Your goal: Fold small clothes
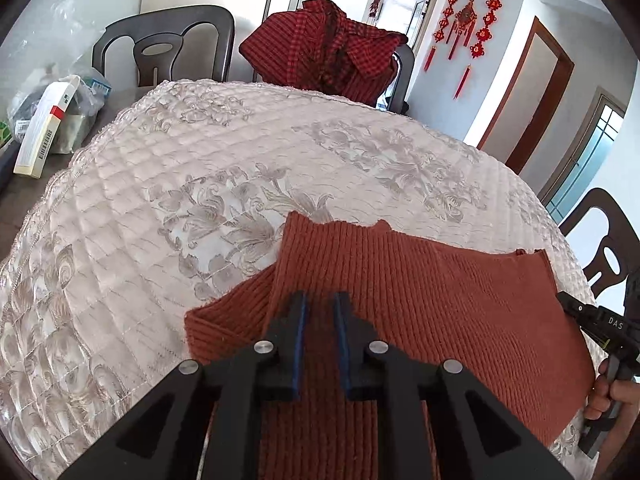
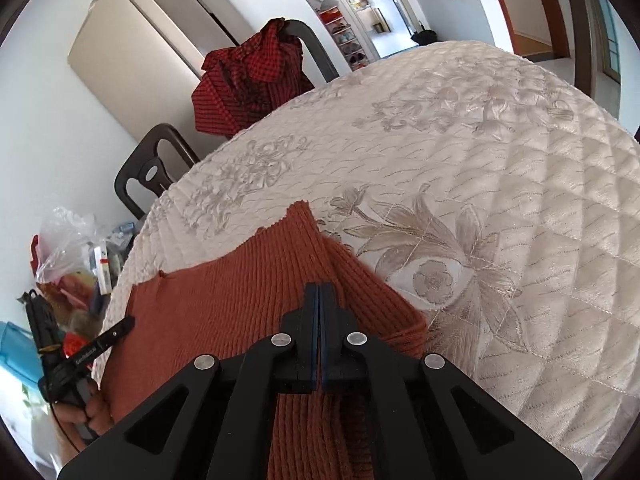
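A rust-red ribbed knit top lies spread on the near part of a table covered with a quilted, flower-stitched cloth, one side already turned in over its middle — the start, it appears, of a fold. The left gripper hangs over the garment's left portion with its blue-lined fingers set a narrow gap apart; knit shows between them, but whether any of it is pinched cannot be told from this angle. The right gripper sits above the folded edge on the garment's right side, its fingers pressed together with only a hairline between the pads; if a thin layer of cloth is caught there, the pictures do not show it. Each tool stands over one flank of the top, a placing that suits drawing or smoothing both sides at once. A red checked garment is draped over a dark chair at the far side — possibly next in line. A plastic bag of oddments rests at the table's left edge, well clear of the work.
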